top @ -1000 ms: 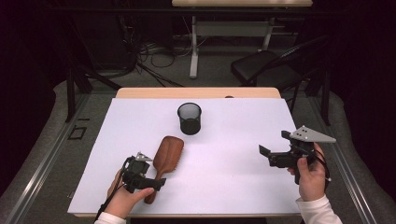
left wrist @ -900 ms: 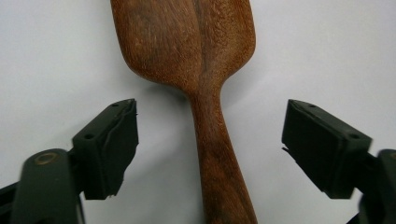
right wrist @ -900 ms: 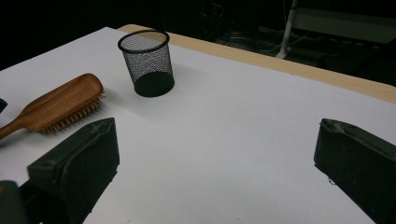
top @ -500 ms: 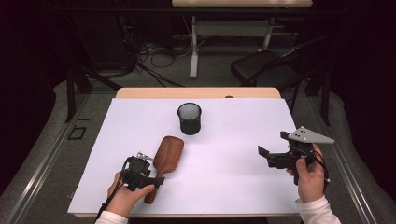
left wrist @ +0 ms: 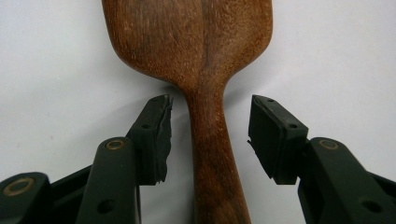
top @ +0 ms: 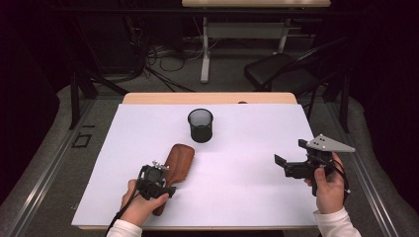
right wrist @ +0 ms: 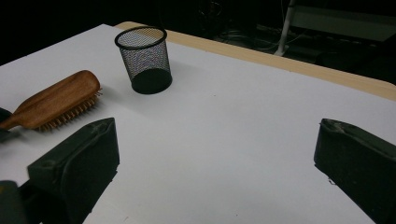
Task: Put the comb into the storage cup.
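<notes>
Hidden and cut-off parts around the wooden hairbrush

In the left gripper view the brush head runs off the top edge and its handle off the bottom. In the high view the left gripper and hand cover the handle, and the bristles face down, unseen. In the right gripper view the handle's near end blurs at the left edge.

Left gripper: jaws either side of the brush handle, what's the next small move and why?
Probably finish closing. The left gripper straddles the neck of the wooden hairbrush, which lies bristles down on the white table. Its jaws have just been closing, yet both pads stand off the handle with a gap on each side, so nothing is gripped. The handle sits roughly centred, so no re-aiming looks needed.
</notes>
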Tool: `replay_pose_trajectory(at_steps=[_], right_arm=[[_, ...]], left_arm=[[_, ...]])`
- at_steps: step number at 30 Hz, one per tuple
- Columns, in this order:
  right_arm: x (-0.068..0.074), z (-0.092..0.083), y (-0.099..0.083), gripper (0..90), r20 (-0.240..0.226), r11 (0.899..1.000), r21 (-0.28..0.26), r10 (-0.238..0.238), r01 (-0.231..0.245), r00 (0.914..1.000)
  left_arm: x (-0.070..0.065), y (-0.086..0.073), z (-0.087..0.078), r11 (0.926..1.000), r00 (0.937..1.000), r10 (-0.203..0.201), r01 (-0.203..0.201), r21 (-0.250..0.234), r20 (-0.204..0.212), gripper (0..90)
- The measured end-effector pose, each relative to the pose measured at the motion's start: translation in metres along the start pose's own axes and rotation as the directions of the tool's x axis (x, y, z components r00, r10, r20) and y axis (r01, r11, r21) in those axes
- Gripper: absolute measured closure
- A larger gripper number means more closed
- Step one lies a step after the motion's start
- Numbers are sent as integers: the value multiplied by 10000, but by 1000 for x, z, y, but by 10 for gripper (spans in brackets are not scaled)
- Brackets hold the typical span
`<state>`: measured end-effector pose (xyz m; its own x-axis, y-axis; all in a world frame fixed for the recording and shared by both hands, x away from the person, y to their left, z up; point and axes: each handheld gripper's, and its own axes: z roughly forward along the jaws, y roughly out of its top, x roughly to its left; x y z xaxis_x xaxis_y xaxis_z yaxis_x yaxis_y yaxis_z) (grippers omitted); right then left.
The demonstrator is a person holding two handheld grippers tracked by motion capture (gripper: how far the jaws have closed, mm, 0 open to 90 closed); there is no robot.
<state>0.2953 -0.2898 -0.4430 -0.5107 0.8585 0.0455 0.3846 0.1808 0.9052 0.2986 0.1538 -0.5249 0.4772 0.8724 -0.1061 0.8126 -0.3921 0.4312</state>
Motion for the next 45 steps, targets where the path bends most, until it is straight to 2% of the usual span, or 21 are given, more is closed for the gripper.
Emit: replay_pose_trajectory(at_steps=[8, 11, 25, 36, 45], right_arm=[[1, 0, 0, 0, 44, 10000, 12, -28, 28, 10000], [2, 0, -1, 0, 27, 10000, 23, -39, 39, 10000], [1, -4, -2, 0, 120, 10000, -39, -36, 36, 9999], [4, -7, -3, 0, 112, 9999, -87, -59, 60, 9999], [4, -7, -5, 0, 69, 10000, -37, 16, -16, 10000]], left_arm=[[0, 0, 1, 9999, 9992, -92, 88, -94, -398, 531], [0, 0, 2, 9998, 9992, -162, 157, -113, -370, 551], [-4, 0, 8, 10000, 9985, 32, -30, 27, -545, 663], [-5, 0, 11, 10000, 9982, -66, 70, 60, -593, 693], [0, -1, 11, 9998, 9983, -218, 215, -58, -539, 721]])
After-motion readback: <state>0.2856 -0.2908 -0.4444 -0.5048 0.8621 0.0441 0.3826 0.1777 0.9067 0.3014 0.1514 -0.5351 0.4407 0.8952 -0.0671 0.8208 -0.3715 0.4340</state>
